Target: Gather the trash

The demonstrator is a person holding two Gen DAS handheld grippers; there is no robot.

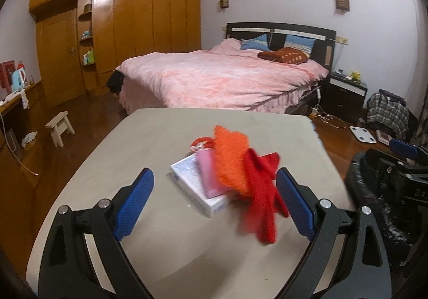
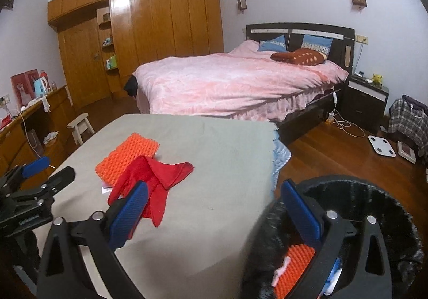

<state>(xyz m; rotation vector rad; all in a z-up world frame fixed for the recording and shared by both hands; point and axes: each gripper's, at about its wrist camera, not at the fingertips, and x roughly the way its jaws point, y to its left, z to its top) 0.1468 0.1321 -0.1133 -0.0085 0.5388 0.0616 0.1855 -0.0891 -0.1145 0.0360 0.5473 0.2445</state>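
Trash lies heaped mid-table (image 1: 112, 165): red cloth (image 1: 260, 192) over orange mesh (image 1: 230, 157) and white box (image 1: 195, 184). Left tool (image 1: 215, 201), wide and empty, fronts the heap, likely to grab; right tool (image 2: 214, 214), wide and empty, hangs above the bin (image 2: 374, 202), probably having dropped something.

Beyond the table there's a bed (image 1: 222, 76) under a rumpled pink cover, two blue pillows (image 1: 299, 43) propped against the dark headboard (image 2: 299, 31) and a brown dotted cushion (image 2: 303, 56) lying in front of them. Along the left wall runs a glossy wooden wardrobe (image 1: 128, 31) with open shelves, and a small white stool (image 1: 60, 126) stands on the wood floor near it. Right of the bed sits a dark nightstand (image 2: 365, 101), then a white bathroom scale (image 2: 381, 149) on the floor beside a plaid bag (image 1: 388, 111).
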